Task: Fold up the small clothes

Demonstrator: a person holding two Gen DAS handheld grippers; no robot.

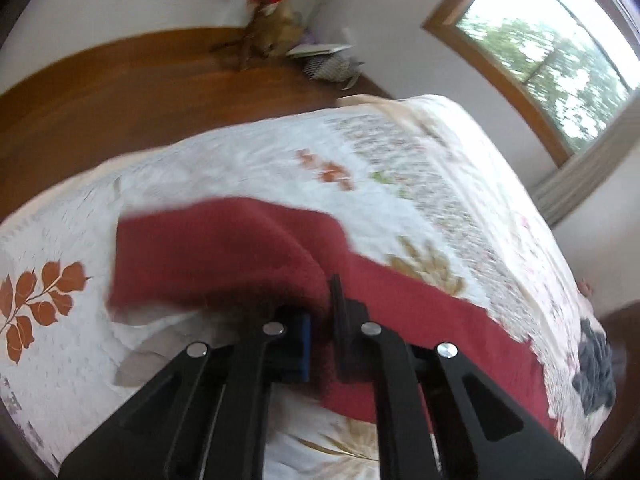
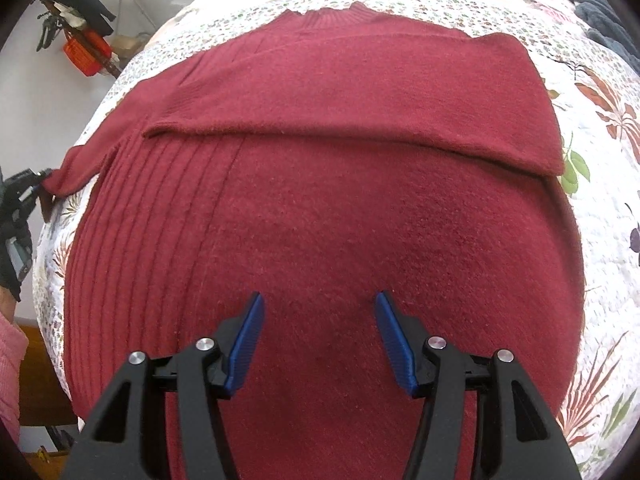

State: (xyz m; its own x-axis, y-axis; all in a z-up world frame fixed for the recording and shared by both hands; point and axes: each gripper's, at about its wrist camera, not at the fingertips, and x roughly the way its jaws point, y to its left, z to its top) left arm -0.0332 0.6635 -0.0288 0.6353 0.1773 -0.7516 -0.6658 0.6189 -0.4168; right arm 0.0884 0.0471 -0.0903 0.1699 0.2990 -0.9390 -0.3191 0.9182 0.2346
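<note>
A dark red knit sweater (image 2: pixel 340 200) lies spread on a floral bedspread (image 2: pixel 600 320), one sleeve folded across its chest. My right gripper (image 2: pixel 319 312) hovers open just above the sweater's lower body, blue pads (image 2: pixel 248 340) wide apart with nothing between them. In the left wrist view my left gripper (image 1: pixel 322 312) is shut on the other sleeve (image 1: pixel 224 252) of the sweater and holds it raised off the bedspread (image 1: pixel 240 160). In the right wrist view that left gripper (image 2: pixel 34 190) shows at the far left edge, pinching the sleeve end (image 2: pixel 76 168).
A dark blue-grey garment (image 1: pixel 594 372) lies near the bed's edge, also the dark garment (image 2: pixel 604 20) at the upper right. Wooden floor (image 1: pixel 120 88) surrounds the bed. A window (image 1: pixel 552 56), a clothes rack (image 2: pixel 80 40) and a pink sleeve (image 2: pixel 8 376) are in view.
</note>
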